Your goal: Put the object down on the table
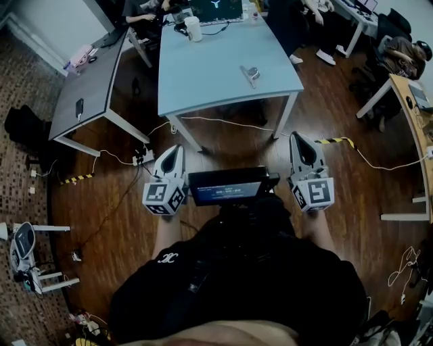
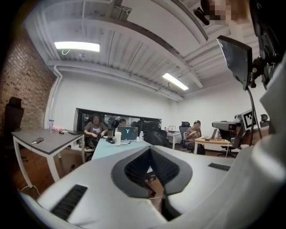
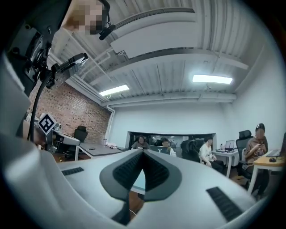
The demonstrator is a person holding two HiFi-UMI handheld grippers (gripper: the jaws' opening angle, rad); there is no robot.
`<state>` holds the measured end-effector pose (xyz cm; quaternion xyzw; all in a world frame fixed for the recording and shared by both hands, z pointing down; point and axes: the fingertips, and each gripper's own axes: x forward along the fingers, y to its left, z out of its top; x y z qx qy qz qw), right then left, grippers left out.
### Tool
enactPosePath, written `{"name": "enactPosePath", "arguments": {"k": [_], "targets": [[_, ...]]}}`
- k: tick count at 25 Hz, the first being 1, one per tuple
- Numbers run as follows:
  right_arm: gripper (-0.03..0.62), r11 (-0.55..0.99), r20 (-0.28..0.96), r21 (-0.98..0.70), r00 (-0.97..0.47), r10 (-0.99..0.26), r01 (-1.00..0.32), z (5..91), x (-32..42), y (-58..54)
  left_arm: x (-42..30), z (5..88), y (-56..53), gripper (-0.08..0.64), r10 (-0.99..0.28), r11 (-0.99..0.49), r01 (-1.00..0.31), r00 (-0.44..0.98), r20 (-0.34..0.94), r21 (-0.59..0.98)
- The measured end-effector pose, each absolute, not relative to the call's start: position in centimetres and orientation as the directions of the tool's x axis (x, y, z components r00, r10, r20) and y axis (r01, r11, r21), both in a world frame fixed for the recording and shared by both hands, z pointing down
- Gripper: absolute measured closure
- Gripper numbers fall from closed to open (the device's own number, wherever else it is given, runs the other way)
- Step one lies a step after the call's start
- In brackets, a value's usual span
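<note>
In the head view I hold both grippers low over the wooden floor, short of the light blue table (image 1: 216, 74). The left gripper (image 1: 174, 149) is shut, its ribbed pads meeting at the tips with nothing between them; the left gripper view shows the same closed jaws (image 2: 149, 150). The right gripper (image 1: 298, 137) is also shut and empty, its pads pressed together in the right gripper view (image 3: 143, 153). A small grey metal object (image 1: 251, 73) lies on the blue table towards its near right corner, well ahead of both grippers.
A white cup (image 1: 193, 28) and an open laptop (image 1: 216, 9) stand at the blue table's far end, where people sit. A grey table (image 1: 88, 88) with a phone stands to the left. Cables (image 1: 223, 123) trail across the floor by the table legs. A screen (image 1: 229, 186) hangs between the grippers.
</note>
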<state>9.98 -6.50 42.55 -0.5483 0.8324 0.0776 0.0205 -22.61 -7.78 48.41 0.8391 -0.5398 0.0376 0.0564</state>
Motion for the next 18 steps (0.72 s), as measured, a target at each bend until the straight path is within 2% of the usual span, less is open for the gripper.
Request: {"name": "enactPosePath", "arguments": {"k": [11,18], "targets": [[0.617,0.394,-0.147,0.128,-0.411,-0.900,-0.910,40.1,7.9,2.3,-24.7,47.4,0.1,0.566,-0.908,-0.402,-0.912,0.409,0.095,0.083],[0.617,0.364,-0.172,0.094,-0.375,-0.911,-0.927,39.0,10.4,3.5,-20.9,46.1,1.7,0.566,-0.902,-0.424,-0.905,0.425,0.071,0.034]]}}
